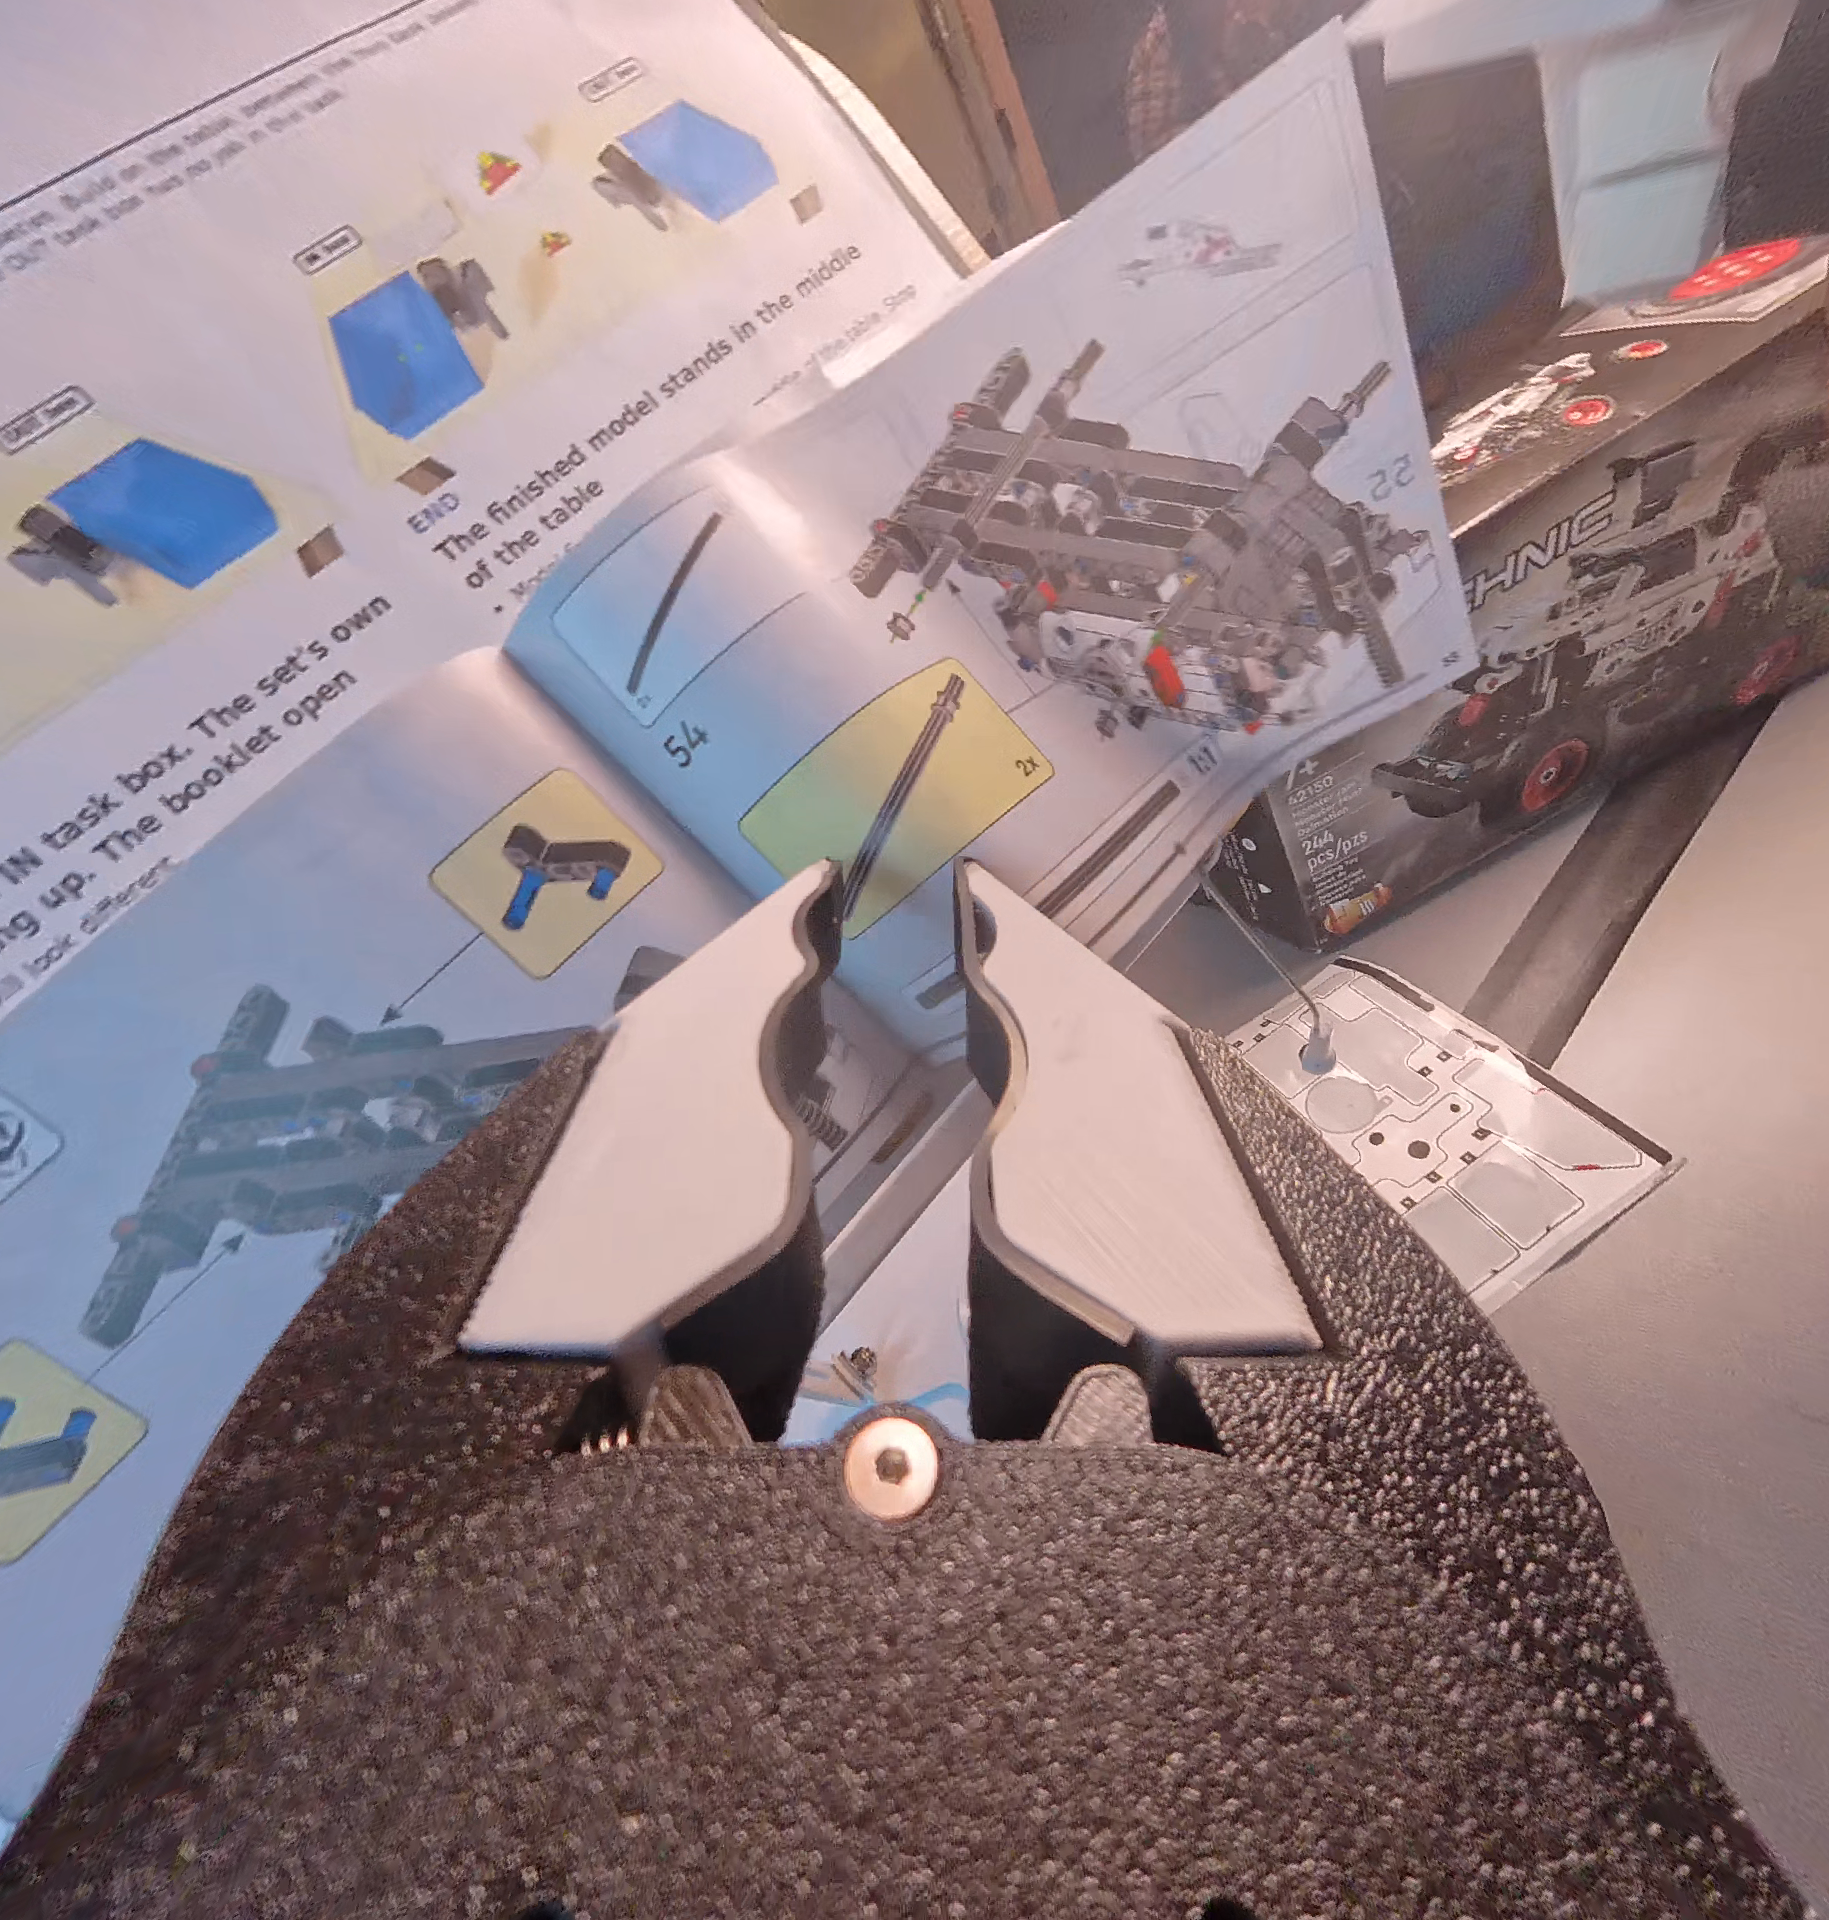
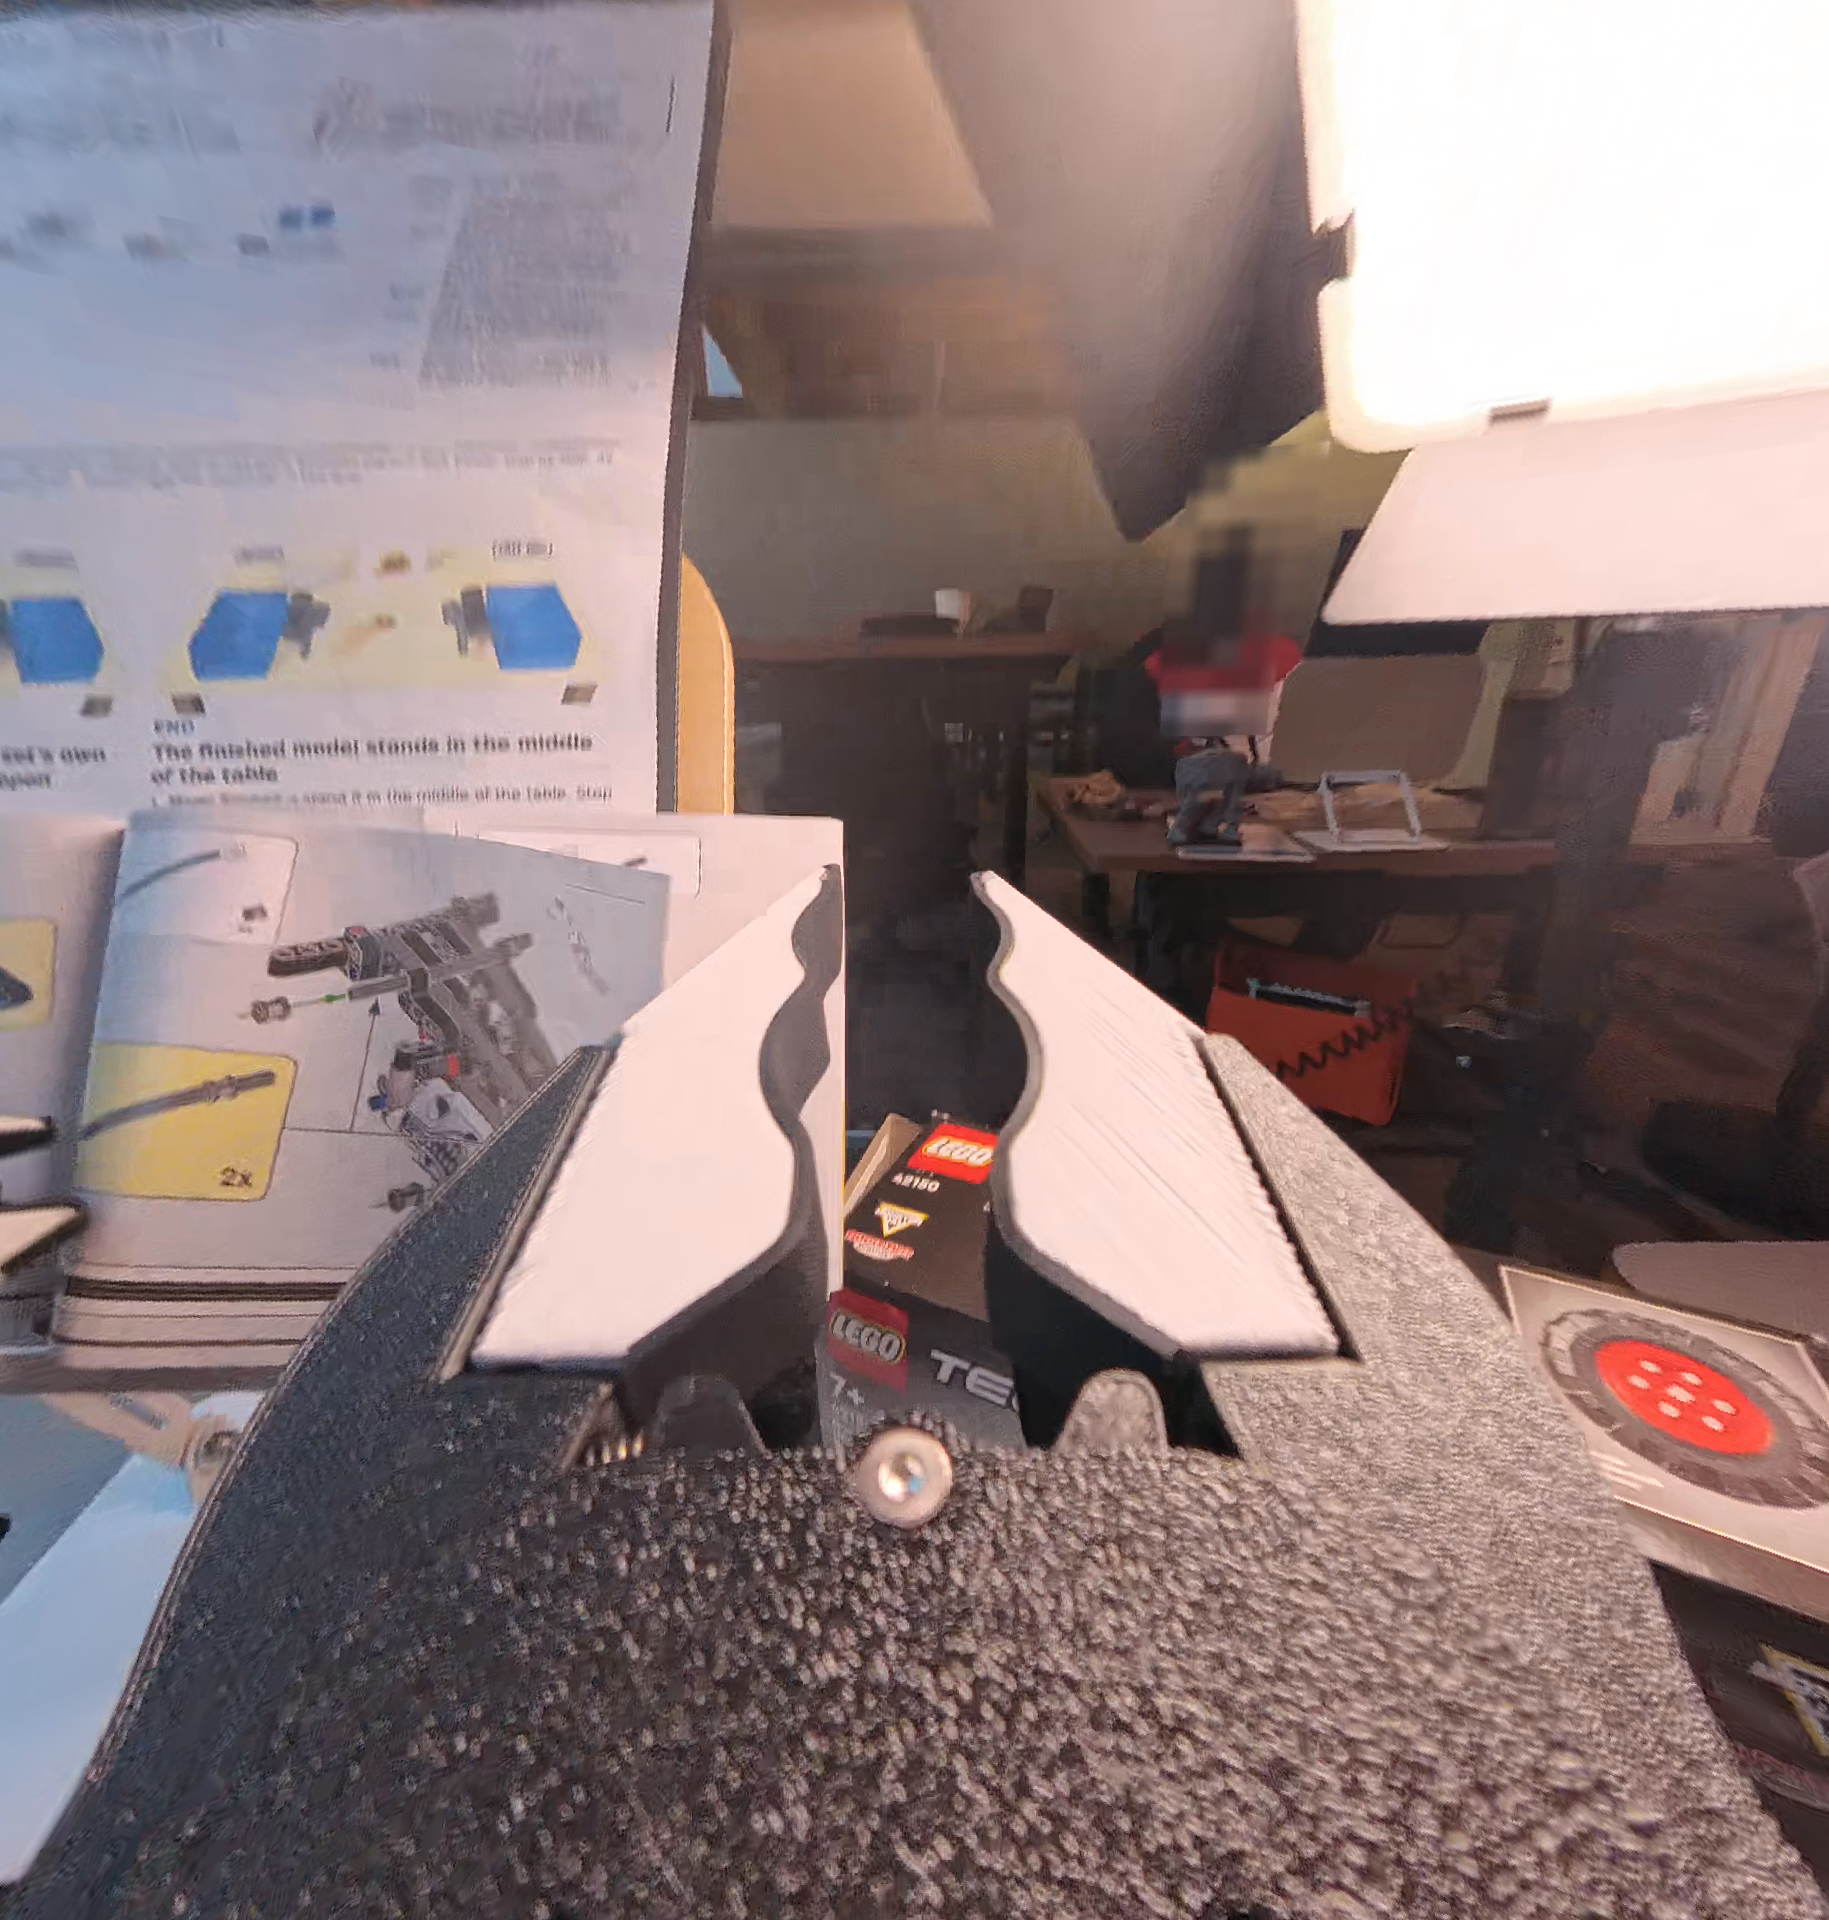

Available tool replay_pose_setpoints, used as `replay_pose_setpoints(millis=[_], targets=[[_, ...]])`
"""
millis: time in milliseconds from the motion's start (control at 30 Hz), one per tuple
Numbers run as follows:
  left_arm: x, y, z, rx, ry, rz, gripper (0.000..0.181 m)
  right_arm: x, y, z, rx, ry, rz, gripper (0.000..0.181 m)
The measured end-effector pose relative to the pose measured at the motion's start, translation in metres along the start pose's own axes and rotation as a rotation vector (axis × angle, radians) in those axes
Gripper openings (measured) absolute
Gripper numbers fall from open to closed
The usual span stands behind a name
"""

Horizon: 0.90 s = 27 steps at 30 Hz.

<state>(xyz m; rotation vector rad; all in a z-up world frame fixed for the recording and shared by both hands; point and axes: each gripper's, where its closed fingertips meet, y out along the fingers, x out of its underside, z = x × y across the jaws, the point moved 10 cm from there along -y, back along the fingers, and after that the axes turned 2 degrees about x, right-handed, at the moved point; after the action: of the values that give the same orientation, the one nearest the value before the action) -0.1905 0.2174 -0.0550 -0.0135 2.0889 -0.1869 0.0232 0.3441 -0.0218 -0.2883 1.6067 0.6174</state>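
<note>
My left gripper [image 1: 899,883] is open and empty, its tips close in front of an open building-instruction booklet [image 1: 598,935] that leans upright. My right gripper [image 2: 908,883] is open and empty too, held above a dark toy-set box [image 2: 920,1216] that shows between its fingers. The same box [image 1: 1575,665] lies to the right of the booklet in the left wrist view. The booklet [image 2: 370,1039] stands left of my right gripper. At that view's far left edge, black and white parts [image 2: 1,1184] look like the other gripper.
A large printed sheet with pictures [image 1: 266,312] stands behind the booklet and shows again in the right wrist view [image 2: 318,416]. A sticker sheet [image 1: 1429,1143] with a thin grey rod [image 1: 1274,956] lies on the grey table. A box flap with a red wheel picture [image 2: 1679,1403] is at right. One gripper's finger ends stand about 20 centimeters off the other's.
</note>
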Motion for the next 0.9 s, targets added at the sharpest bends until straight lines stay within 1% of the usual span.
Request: replay_pose_setpoints(millis=[67,100,133,167,200,267,300,333,400,467,500,567,633,733,833,900], targets=[[-0.004,0.007,0.005,0.018,0.032,-0.010,0.017,-0.013,-0.012,0.002,0.007,0.016,0.099,0.023],[-0.005,0.011,0.007,0.025,0.044,-0.021,0.016,-0.019,-0.019,0.000,-0.014,0.016,0.155,0.023],[-0.006,0.015,0.008,0.032,0.050,-0.036,0.016,-0.024,-0.026,-0.005,-0.064,0.006,0.213,0.018],[-0.007,0.018,0.010,0.035,0.050,-0.049,0.016,-0.027,-0.031,-0.014,-0.146,-0.018,0.252,0.006],[-0.008,0.021,0.011,0.038,0.049,-0.056,0.016,-0.025,-0.033,-0.027,-0.249,-0.053,0.258,0.000],[-0.009,0.025,0.013,0.044,0.043,-0.067,0.017,-0.009,-0.031,-0.053,-0.436,-0.128,0.157,0.000],[-0.009,0.027,0.013,0.040,0.043,-0.075,0.018,0.004,-0.028,-0.064,-0.502,-0.158,0.078,0.000],[-0.009,0.028,0.014,0.042,0.041,-0.077,0.018,0.019,-0.023,-0.072,-0.536,-0.193,-0.009,0.000],[-0.009,0.028,0.014,0.053,0.031,-0.082,0.021,0.050,-0.012,-0.079,-0.513,-0.272,-0.130,0.004],[-0.009,0.025,0.014,0.064,0.029,-0.088,0.022,0.074,-0.002,-0.075,-0.423,-0.327,-0.210,0.013],[-0.008,0.022,0.013,0.066,0.035,-0.095,0.022,0.079,-0.001,-0.072,-0.400,-0.314,-0.189,0.009],[-0.006,0.019,0.011,0.061,0.064,-0.122,0.023,0.080,-0.003,-0.062,-0.319,-0.269,-0.172,0.008],[-0.003,0.018,0.010,0.063,0.100,-0.135,0.023,0.079,-0.010,-0.058,-0.278,-0.239,-0.142,0.017],[-0.001,0.020,0.008,0.065,0.095,-0.147,0.022,0.085,-0.027,-0.062,-0.288,-0.282,-0.124,0.018],[-0.002,0.025,0.008,0.038,0.085,-0.180,0.021,0.103,-0.038,-0.076,-0.352,-0.337,-0.198,0.027],[-0.003,0.028,0.009,-0.014,0.104,-0.200,0.012,0.117,-0.038,-0.086,-0.371,-0.375,-0.263,0.037]])
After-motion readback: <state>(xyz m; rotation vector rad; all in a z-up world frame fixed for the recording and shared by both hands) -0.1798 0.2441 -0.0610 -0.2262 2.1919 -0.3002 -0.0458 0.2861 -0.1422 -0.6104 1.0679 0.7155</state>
